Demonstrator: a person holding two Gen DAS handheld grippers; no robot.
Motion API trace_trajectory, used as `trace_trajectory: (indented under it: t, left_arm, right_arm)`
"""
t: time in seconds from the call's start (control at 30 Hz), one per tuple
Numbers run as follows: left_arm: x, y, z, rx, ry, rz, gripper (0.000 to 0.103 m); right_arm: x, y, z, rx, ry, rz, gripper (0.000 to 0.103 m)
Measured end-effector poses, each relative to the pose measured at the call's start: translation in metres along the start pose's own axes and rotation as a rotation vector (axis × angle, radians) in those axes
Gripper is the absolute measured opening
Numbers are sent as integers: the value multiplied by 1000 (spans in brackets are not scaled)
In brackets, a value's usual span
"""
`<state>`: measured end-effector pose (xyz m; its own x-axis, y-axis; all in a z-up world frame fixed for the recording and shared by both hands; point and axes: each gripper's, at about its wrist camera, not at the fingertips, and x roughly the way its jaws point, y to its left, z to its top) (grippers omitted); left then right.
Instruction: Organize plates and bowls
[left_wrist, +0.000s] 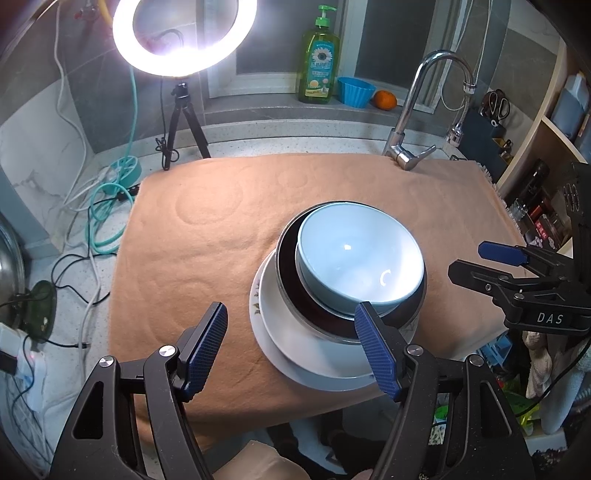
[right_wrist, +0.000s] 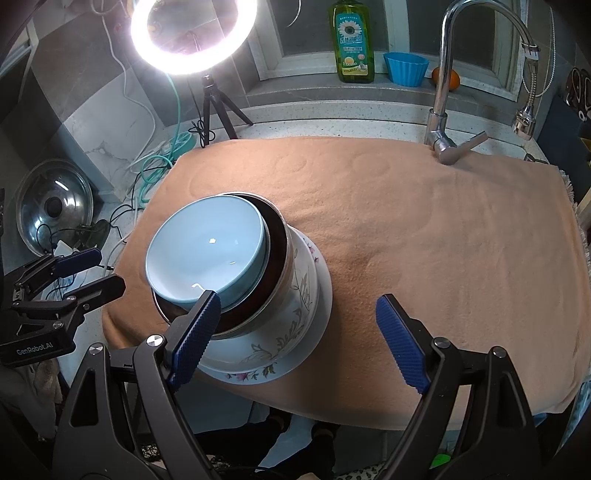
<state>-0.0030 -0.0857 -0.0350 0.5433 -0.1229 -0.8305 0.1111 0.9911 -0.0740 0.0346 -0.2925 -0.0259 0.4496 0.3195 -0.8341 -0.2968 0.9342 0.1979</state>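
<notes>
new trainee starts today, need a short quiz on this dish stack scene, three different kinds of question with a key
1. True or false: the light blue bowl sits at the top of the stack.
2. What lies under the stack? A) bare steel sink B) tan cloth C) wooden tray
3. Fill in: the left gripper and right gripper both have their jaws ____, holding nothing.

Key: 1 true. 2 B. 3 open. The blue bowl nests in a dark metal-rimmed bowl, on a floral bowl and floral-edged plate.
</notes>
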Motion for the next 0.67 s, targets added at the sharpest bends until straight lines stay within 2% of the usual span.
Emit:
trace_trajectory:
  t: [0.4, 0.67]
  left_arm:
    - [-2, -1, 0, -6, -5, -5, 71]
    - [-4, -3, 0, 15, -36, 7, 71]
  right_arm:
    - [0, 3, 0, -2, 4, -2, 88]
    - [2, 3, 0, 1, 5, -6, 88]
